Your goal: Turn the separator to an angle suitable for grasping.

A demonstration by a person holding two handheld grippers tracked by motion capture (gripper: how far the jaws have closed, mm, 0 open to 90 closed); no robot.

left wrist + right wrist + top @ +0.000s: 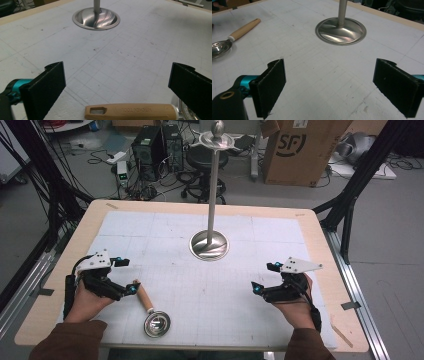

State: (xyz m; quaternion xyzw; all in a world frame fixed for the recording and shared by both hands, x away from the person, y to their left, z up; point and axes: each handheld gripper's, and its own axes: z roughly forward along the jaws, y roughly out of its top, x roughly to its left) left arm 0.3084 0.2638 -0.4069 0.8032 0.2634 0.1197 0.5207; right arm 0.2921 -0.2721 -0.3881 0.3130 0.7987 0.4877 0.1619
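Ladle [149, 312] lies flat on the white gridded mat of the worktop [320, 227], near the person's front edge at the left; wooden handle [143, 296] points up and away toward the left tongs [125, 276], steel bowl [157, 324] toward the person; long axis runs on a slant, handle end farther up the worktop, bowl end nearest the edge. Left tongs released, jaws standing wide with nothing between the pads; in the left gripper view the handle [131, 111] lies crosswise just ahead of the jaws, hang-hole end toward the left jaw, bowl rim peeping out beside the right jaw; handle near but not touched. Right tongs [265, 277] also released, empty, hovering over bare mat at the right, well apart from the ladle; in the right gripper view the ladle [234, 37] shows far off at upper left. Steel stand [210, 244] with upright pole sits mid-worktop beyond both hands. Judgement: left hand is clearly the nearer; the coming move likely a short drop forward so the jaws straddle the handle across its width, then close.
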